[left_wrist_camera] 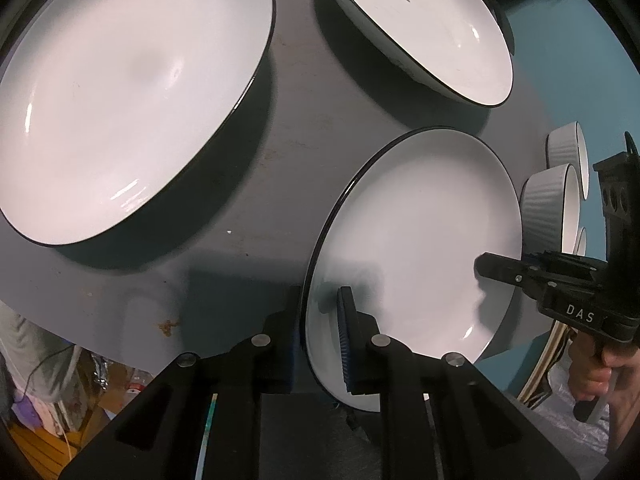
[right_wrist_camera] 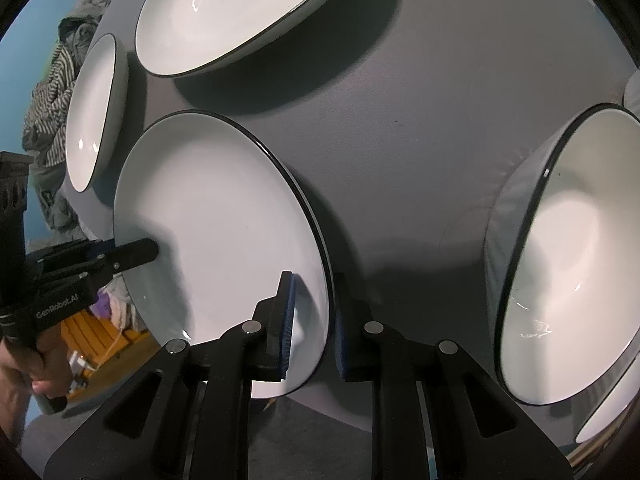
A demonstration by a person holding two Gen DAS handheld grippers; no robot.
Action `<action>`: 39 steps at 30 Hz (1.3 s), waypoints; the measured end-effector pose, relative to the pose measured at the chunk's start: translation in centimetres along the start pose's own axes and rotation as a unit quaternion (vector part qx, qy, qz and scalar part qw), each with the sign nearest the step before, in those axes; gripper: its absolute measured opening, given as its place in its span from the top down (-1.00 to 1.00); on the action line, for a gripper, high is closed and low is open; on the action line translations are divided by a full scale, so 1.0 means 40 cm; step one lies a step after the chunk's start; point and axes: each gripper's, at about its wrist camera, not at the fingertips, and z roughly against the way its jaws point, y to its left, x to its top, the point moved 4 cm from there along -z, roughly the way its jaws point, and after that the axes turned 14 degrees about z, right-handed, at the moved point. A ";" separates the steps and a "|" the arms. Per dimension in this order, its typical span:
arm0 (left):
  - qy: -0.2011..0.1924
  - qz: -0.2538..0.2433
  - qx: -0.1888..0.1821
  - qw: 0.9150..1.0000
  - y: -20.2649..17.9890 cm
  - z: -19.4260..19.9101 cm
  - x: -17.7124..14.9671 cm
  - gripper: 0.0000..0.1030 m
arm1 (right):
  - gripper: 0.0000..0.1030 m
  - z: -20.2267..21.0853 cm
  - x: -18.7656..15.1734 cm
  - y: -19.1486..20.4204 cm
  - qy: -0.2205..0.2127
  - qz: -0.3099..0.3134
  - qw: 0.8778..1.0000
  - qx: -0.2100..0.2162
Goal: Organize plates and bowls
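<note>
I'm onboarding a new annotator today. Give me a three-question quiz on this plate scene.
1. True or false: both grippers grip the same plate.
2. Which best describes the right gripper? A) one finger on each face of the plate's rim B) hovering above a bowl C) resting on the table
3. Fill in: the bowls beyond the plate have ____ outer walls.

Key: 1 true, the left gripper also straddles its rim. 2 A. 3 ribbed.

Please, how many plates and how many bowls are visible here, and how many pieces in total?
Plates: 3 (held plate, left plate, far plate)
Ribbed bowls: 3 (third only partly visible)
Total: 6
</note>
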 end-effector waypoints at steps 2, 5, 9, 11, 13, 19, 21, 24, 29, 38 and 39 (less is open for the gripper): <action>0.000 0.002 0.001 1.000 0.009 0.006 0.001 0.70 | 0.67 -0.003 0.003 0.005 0.001 0.001 1.000 0.001; 0.000 0.001 0.005 1.000 -0.001 0.009 0.004 0.69 | 0.68 -0.002 0.006 0.006 0.003 0.001 1.000 0.003; -0.005 0.000 0.008 1.000 -0.002 0.031 0.008 0.68 | 0.69 0.010 0.010 0.011 0.002 0.003 1.000 0.005; -0.009 0.000 0.010 1.000 -0.009 0.043 0.010 0.68 | 0.69 0.016 0.013 0.011 0.002 0.004 1.000 0.006; -0.013 -0.001 0.012 1.000 -0.015 0.055 0.015 0.68 | 0.69 0.029 0.018 0.011 -0.001 0.008 1.000 0.006; -0.021 -0.008 0.010 1.000 -0.046 0.086 0.034 0.68 | 0.70 0.068 0.033 0.000 -0.010 0.006 1.000 0.006; -0.024 -0.013 0.010 1.000 -0.061 0.098 0.048 0.67 | 0.70 0.083 0.040 -0.006 -0.012 0.007 1.000 0.004; -0.030 -0.014 0.007 0.999 -0.077 0.110 0.071 0.67 | 0.70 0.098 0.048 -0.015 -0.018 0.008 1.000 0.002; -0.042 -0.014 0.005 0.999 -0.103 0.130 0.118 0.67 | 0.70 0.125 0.076 -0.031 -0.025 0.011 1.000 0.002; -0.062 -0.019 0.014 0.998 -0.147 0.160 0.186 0.67 | 0.70 0.159 0.138 -0.067 -0.034 0.001 0.999 0.013; -0.060 -0.015 0.013 0.998 -0.147 0.160 0.198 0.67 | 0.70 0.162 0.148 -0.066 -0.034 0.004 0.999 0.011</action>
